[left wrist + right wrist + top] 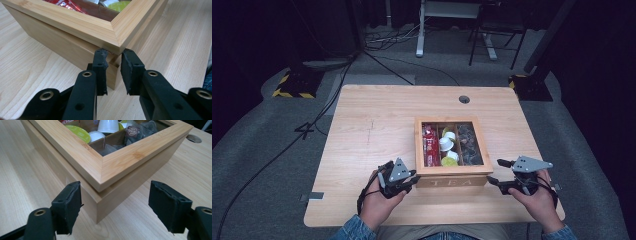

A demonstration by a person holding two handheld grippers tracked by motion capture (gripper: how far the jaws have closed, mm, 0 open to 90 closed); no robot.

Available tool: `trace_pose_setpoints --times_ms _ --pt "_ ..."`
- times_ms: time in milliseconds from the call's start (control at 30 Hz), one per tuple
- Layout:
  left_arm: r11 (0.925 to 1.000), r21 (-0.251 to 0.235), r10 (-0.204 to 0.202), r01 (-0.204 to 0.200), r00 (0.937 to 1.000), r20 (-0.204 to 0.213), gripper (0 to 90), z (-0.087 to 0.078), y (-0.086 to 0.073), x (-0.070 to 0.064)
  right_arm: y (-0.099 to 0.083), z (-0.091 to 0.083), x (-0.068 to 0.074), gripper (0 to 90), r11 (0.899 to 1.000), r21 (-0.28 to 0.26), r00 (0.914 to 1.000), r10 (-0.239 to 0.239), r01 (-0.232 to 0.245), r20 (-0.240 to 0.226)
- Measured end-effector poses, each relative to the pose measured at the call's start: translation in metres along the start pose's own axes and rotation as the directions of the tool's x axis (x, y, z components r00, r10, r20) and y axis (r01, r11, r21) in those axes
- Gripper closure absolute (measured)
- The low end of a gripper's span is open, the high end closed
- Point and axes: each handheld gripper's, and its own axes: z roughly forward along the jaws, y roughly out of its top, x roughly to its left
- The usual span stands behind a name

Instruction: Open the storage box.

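left claw (411, 181) held low in left hand (379, 202), knuckles up, tips at near-left corner of tea box (452, 176), just under lid edge; jaws narrowly parted, gripping nothing. right claw (495, 172) in right hand (537, 197) pointed inward at near-right corner; jaws spread wide, box corner between them, untouched. box sat on bench (372, 130) between both claws.

Light wooden bench (377, 125) with a round cable hole (464, 99) near its far edge, standing on grey carpet (257, 150). Black cables (272, 160) trail across the floor at left and behind the bench. Two stand bases with yellow-and-black hazard stripes (294, 85) flank the far corners. Beyond, a white desk leg (420, 30) and a dark chair frame (497, 35); the surrounding room lies in darkness.
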Motion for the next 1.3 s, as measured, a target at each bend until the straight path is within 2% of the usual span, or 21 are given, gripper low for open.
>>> trace_pose_setpoints --times_ms 167,367,633,767,867,967,1067,1200,1300 --pt "1.0000 -0.002 -0.001 0.001 1.0000 0.002 74.0 -0.001 0.000 0.000 0.004 0.008 0.002 31.3 1.000 -0.005 0.9996 -0.024 0.024 0.018" --pt "1.0000 -0.010 0.001 -0.001 1.0000 -0.002 74.0 -0.001 0.001 0.000 0.009 0.010 0.004 32.4 0.999 -0.021 0.9987 -0.049 0.050 0.013" --pt "0.9997 -0.025 -0.003 0.003 1.0000 -0.003 73.6 -0.002 0.002 0.001 0.011 0.011 0.004 32.4 0.997 -0.027 0.9969 -0.071 0.072 0.032" --pt "0.9993 -0.037 -0.003 0.003 1.0000 -0.010 71.3 -0.003 0.003 0.002 0.013 0.008 0.006 33.1 0.995 -0.032 0.9941 -0.097 0.098 0.048" --pt "0.9989 -0.047 0.002 -0.002 0.9999 -0.016 66.4 -0.003 0.004 0.002 0.015 0.008 0.005 33.1 0.993 -0.033 0.9928 -0.109 0.111 0.050" --pt "0.9981 -0.060 0.012 -0.014 0.9995 -0.029 61.2 -0.005 0.008 0.001 0.017 0.006 0.004 33.1 0.992 -0.038 0.9923 -0.114 0.116 0.048" --pt "0.9971 -0.067 0.033 -0.037 0.9977 -0.059 58.4 -0.005 0.013 0.001 0.020 0.004 0.003 32.9 0.992 -0.051 0.9919 -0.117 0.119 0.051" --pt "0.9955 -0.077 0.049 -0.056 0.9948 -0.090 56.5 -0.006 0.019 0.001 0.027 0.001 0.001 32.4 0.989 -0.068 0.9901 -0.129 0.132 0.057" --pt "0.9930 -0.102 0.049 -0.059 0.9933 -0.105 56.3 -0.009 0.025 0.004 0.033 -0.002 -0.002 30.7 0.986 -0.091 0.9891 -0.134 0.139 0.062"
